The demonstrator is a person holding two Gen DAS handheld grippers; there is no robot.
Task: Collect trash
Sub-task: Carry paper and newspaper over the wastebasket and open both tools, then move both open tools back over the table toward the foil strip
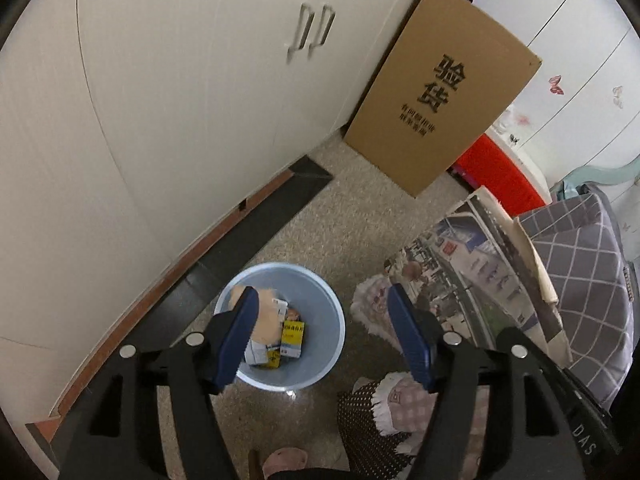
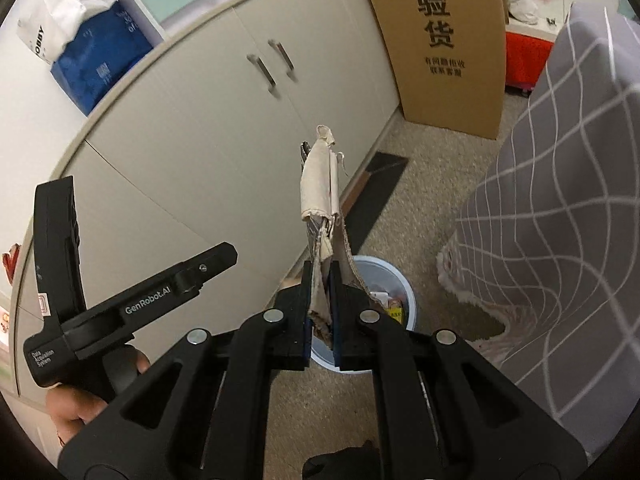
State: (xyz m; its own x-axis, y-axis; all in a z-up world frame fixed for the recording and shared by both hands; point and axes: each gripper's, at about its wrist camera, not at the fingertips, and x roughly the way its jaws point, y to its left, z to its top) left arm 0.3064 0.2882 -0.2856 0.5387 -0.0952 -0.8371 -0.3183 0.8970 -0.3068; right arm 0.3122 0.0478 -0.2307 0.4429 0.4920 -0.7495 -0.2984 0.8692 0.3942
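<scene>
While the bin sits just below both tools, it's drop time for the right-hand scrap.

L to R: left gripper (image 1: 320, 332) hangs over the blue bin (image 1: 320, 376) w/ jaws wide apart, nothing between them; small boxes (image 1: 292, 338) & a tan scrap already lie inside. Right gripper (image 2: 321, 304) is clamped tight on a torn piece of cardboard (image 2: 320, 184) w/ a cloth-like strip, which sticks up past the fingers; bin (image 2: 404, 292) shows just beyond the tips. To do it well, I'd bring the tips over the bin's middle, tilt the piece down, then let go low, so it doesn't catch the rim or land on the floor. Bin stands on the floor beside the white cabinet (image 1: 180, 120).
</scene>
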